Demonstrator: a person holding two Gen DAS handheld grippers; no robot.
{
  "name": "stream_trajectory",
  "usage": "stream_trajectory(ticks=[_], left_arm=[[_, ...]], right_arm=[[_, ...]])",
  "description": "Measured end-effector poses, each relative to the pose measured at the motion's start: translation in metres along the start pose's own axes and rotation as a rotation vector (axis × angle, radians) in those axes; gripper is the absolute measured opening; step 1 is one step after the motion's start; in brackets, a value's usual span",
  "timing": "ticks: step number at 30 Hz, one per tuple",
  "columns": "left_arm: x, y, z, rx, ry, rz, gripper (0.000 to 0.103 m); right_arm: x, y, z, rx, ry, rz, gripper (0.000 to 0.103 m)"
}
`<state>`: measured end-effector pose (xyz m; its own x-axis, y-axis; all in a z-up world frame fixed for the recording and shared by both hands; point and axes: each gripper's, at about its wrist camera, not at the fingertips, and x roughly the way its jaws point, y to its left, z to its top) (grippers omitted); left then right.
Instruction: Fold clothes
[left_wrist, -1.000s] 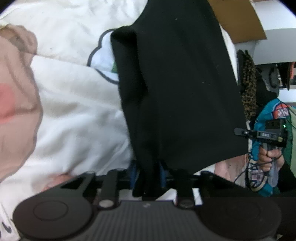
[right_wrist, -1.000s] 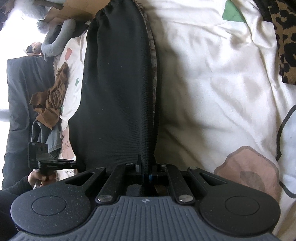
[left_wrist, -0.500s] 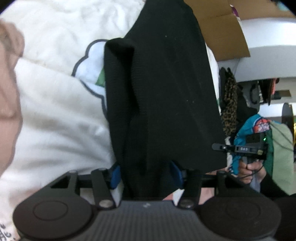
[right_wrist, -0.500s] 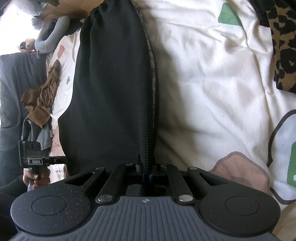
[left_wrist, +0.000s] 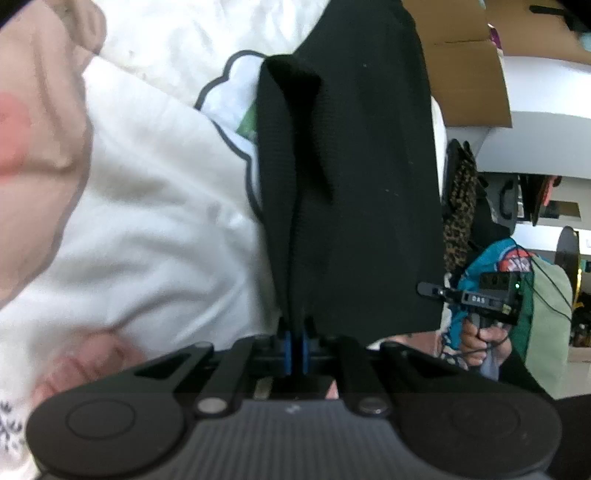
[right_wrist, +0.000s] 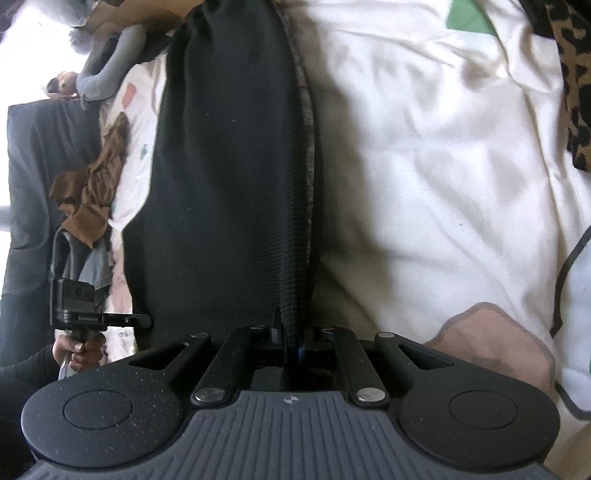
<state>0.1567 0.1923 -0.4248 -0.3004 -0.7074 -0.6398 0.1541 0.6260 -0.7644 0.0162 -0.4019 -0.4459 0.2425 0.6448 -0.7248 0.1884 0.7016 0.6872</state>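
You hold the black cloth (right_wrist: 229, 177) up over the white bed cover (right_wrist: 436, 177), stretched between your two hands. It is soft, knit and a bit ribbed, with one long fold running down it. Your left gripper (left_wrist: 294, 345) pinches one end tight. Your right gripper (right_wrist: 291, 345) pinches the other end tight. You look to be mid-fold. Next, lay it flat near the middle of the cover and bring the ends together.
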Motion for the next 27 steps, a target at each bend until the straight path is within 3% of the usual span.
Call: stream_trajectory(ticks=[11,22,27], left_arm=[[-0.029,-0.038,-0.009,0.068,0.023,-0.007,0.003],[-0.053,-0.034,-0.032,0.021,0.041,-0.044,0.003],[-0.043,-0.041,-0.023,0.059,0.056,-0.015,0.003]], right_arm=[[-0.019,0.024,-0.014,-0.015,-0.021,0.079,0.002],[-0.031,0.028,-0.038,0.016,0.002,0.107,0.002],[-0.034,0.029,-0.048,0.022,0.011,0.115,0.002]])
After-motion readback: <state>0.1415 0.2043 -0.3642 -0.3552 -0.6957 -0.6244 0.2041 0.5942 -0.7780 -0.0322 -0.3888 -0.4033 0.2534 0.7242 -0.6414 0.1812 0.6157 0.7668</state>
